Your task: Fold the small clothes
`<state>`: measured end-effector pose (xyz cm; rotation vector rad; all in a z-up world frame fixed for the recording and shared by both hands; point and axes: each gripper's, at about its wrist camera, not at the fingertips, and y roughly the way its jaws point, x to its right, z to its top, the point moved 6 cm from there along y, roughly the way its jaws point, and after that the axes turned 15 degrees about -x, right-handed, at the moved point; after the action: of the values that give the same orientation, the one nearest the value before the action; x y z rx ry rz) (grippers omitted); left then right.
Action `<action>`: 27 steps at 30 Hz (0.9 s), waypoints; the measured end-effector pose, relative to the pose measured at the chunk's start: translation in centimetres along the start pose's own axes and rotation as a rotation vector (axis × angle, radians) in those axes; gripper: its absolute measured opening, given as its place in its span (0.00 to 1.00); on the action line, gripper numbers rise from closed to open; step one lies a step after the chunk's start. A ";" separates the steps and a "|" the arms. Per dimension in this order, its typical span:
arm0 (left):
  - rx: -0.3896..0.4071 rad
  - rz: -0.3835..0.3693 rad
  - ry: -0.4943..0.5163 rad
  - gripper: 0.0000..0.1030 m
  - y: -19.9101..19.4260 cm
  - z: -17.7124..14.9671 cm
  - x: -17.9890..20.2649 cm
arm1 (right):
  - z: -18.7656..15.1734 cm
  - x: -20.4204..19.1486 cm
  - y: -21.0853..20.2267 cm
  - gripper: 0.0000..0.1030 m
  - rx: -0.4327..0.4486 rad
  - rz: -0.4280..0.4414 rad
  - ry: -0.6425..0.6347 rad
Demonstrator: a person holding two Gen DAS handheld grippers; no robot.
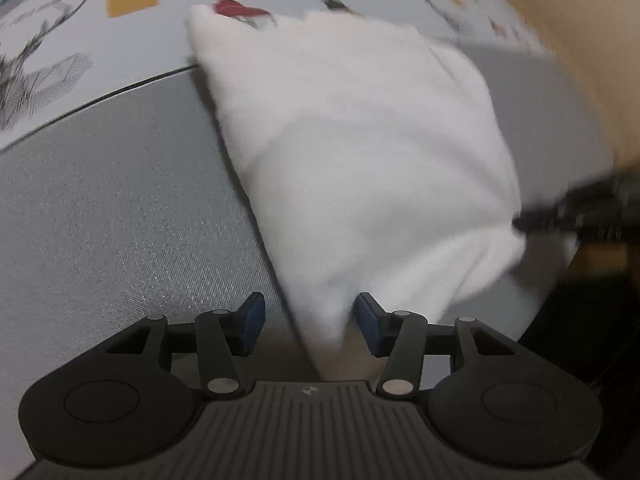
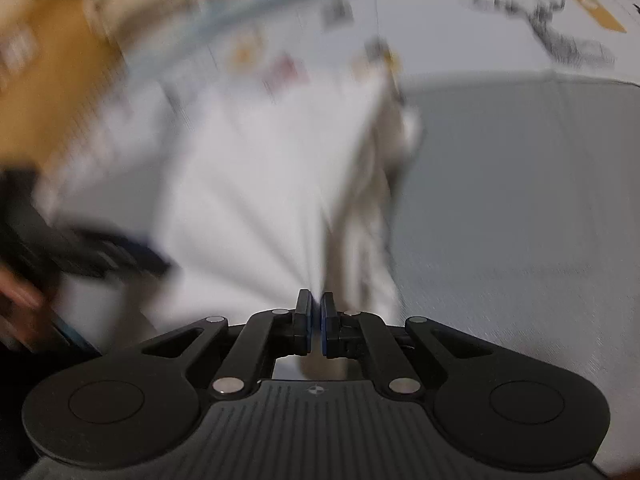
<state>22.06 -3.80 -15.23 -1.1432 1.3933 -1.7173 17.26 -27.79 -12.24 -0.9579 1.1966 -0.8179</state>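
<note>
Right gripper (image 2: pixel 316 322) pinches white garment (image 2: pixel 248 184) edge; blurred left gripper (image 2: pixel 120 258) at garment's left.

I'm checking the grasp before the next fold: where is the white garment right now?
The white garment lies on the grey fabric surface, its corner between the open left gripper; the right gripper pinches its edge.

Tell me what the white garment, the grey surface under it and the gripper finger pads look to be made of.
White garment: soft matte fabric, probably cotton knit; it drapes and puckers where the right gripper pinches it.
Grey surface: woven textile, fine diagonal weave with a slight sheen.
Finger pads of the left gripper: matte blue, seemingly rubber or foam, on black arms that look like plastic.
</note>
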 end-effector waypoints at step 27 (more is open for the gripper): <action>0.165 -0.162 -0.211 0.62 -4.8 2.2 -3.8 | 6.6 1.6 -0.4 0.12 0.234 -0.073 0.304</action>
<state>25.88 -0.22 -11.34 -1.3305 1.0370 -1.7294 24.00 -28.36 -11.86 -0.7045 1.2949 -1.1650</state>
